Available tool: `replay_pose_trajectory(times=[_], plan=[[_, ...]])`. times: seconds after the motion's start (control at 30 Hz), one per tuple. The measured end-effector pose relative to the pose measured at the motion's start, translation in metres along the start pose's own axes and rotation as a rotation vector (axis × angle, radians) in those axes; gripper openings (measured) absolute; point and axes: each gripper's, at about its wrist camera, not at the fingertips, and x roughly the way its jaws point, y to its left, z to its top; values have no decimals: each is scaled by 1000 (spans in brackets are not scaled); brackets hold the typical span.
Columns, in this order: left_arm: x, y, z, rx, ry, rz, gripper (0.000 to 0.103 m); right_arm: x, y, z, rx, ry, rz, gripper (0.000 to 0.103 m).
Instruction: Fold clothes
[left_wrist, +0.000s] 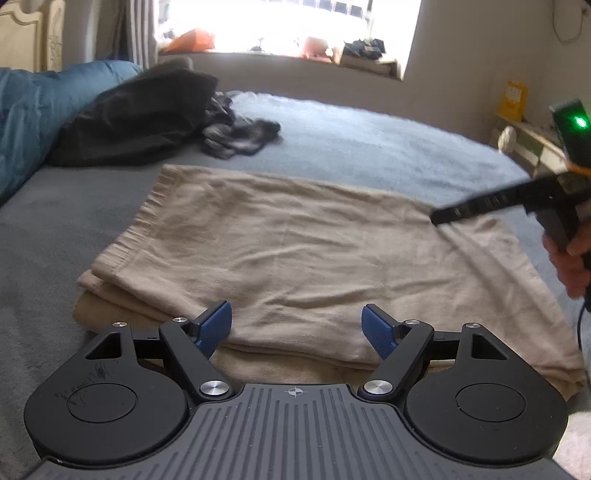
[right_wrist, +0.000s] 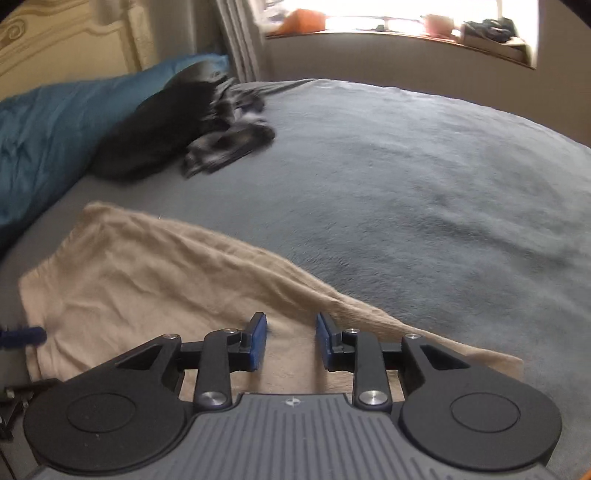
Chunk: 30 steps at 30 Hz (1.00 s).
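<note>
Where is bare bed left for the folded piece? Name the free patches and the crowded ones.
Free: the grey bedspread from the beige garment to the window wall, the widest bare stretch. A narrower strip lies between the garment's far edge and the dark clothes pile. Crowded: the pile, the blue duvet, and the garment under both hand-held grippers.

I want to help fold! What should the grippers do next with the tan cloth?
Probably close the right gripper on the tan cloth's far edge. Its jaws are open with that raised edge just ahead, and the cloth is only partly folded on the bed.
</note>
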Motion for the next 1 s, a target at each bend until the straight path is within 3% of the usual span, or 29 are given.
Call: replay_pose_trajectory(times=[0.1, 0.2, 0.23, 0.37, 0.43, 0.57, 0.63, 0.77, 0.83, 0.93, 1.0], plan=[[-11, -1, 3, 19, -72, -1, 78, -20, 14, -7, -66, -4, 12, 31], [-2, -3, 14, 28, -81, -20, 74, -42, 29, -24, -109, -1, 35, 32], [3, -2, 17, 25, -78, -24, 69, -47, 33, -30, -114, 2, 45, 32], [32, 18, 20, -60, -10, -13, 29, -59, 38, -50, -91, 15, 69, 32], [40, 32, 18, -108, 12, -1, 16, -58, 33, -58, -51, 34, 64, 32], [22, 65, 18, -172, -44, 139, 16, -55, 12, -68, 54, 43, 57, 31], [16, 78, 21, -204, -59, 164, 15, -55, 5, -71, 101, 36, 66, 31], [9, 69, 41, -158, -121, 115, 15, -55, 3, -74, 107, 27, 68, 31], [18, 54, 52, -100, -99, 64, 15, -55, 4, -75, 103, 24, 65, 31], [50, 40, 60, -32, 6, 56, 16, -55, 3, -76, 114, 20, 67, 31], [63, 47, 58, -33, 24, 123, 16, -55, 2, -77, 123, 19, 72, 31]])
